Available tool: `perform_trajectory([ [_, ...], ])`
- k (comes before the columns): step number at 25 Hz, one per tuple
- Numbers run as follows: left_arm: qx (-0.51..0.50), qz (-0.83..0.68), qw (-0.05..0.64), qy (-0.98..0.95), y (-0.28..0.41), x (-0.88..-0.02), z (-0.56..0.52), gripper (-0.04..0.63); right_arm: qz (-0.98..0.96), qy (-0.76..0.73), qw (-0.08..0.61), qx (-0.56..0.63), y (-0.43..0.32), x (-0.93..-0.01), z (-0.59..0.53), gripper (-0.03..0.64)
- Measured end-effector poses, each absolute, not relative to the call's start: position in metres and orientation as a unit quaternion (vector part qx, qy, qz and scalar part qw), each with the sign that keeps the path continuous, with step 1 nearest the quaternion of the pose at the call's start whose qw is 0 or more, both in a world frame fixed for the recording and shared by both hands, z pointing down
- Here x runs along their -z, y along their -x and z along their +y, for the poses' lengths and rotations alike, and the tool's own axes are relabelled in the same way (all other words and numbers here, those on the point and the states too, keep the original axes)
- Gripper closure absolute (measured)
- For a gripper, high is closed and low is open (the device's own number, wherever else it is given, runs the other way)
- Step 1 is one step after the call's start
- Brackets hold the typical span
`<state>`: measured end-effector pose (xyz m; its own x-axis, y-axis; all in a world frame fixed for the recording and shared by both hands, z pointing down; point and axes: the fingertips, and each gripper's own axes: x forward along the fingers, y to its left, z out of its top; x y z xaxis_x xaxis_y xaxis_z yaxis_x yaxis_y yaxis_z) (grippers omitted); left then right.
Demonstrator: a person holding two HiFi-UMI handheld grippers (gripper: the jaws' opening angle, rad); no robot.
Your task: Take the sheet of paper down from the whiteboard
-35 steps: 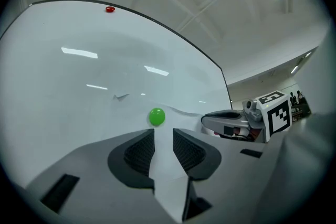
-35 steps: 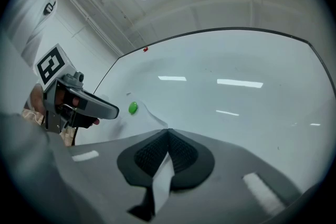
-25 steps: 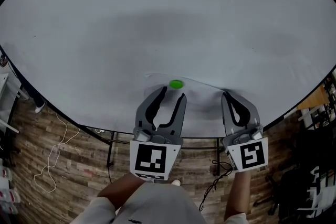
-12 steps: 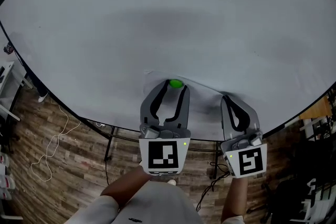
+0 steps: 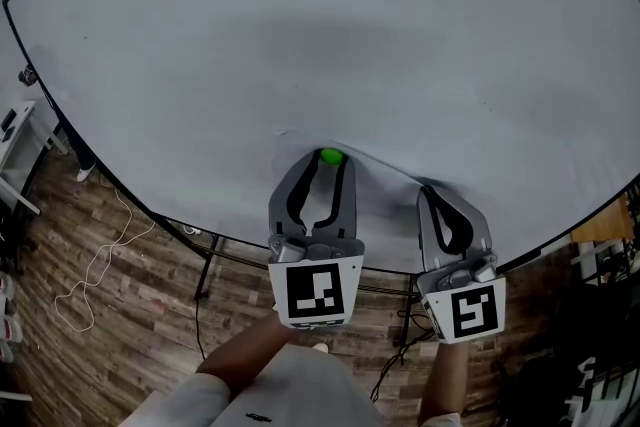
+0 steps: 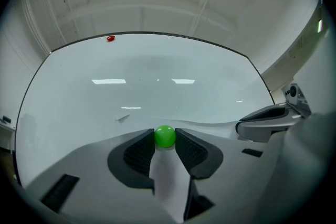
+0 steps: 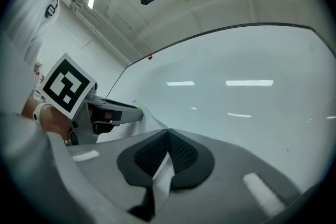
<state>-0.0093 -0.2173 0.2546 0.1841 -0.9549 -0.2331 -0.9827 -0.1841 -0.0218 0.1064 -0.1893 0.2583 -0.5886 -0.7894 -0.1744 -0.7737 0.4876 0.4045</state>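
The sheet of paper (image 5: 385, 203) is hanging low on the near part of the whiteboard (image 5: 330, 35), pinned by a green magnet (image 6: 165, 136), so nothing is down yet. I am closing my left tool (image 5: 328, 165) on that magnet, its pads touching both sides. My right tool (image 5: 437, 190) is pinching the sheet's right edge. Left to do, I judge: pulling the magnet off and drawing the sheet away.

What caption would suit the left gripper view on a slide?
The left gripper closing its fingers on the green magnet pinning the sheet of paper to the whiteboard.
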Motion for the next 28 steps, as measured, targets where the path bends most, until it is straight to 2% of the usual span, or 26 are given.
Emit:
perform_trajectory([
  [16, -0.104, 0.585, 0.056, 0.803, 0.015, -0.263, -0.21, 0.472, -0.848, -0.491, -0.004, 0.202, -0.111, -0.259, -0.187, 0.606],
  [28, -0.09, 0.538, 0.024, 0.838, 0.024, -0.29, -0.185, 0.471, -0.806, -0.574, -0.015, 0.144, -0.133, -0.286, -0.155, 0.606],
])
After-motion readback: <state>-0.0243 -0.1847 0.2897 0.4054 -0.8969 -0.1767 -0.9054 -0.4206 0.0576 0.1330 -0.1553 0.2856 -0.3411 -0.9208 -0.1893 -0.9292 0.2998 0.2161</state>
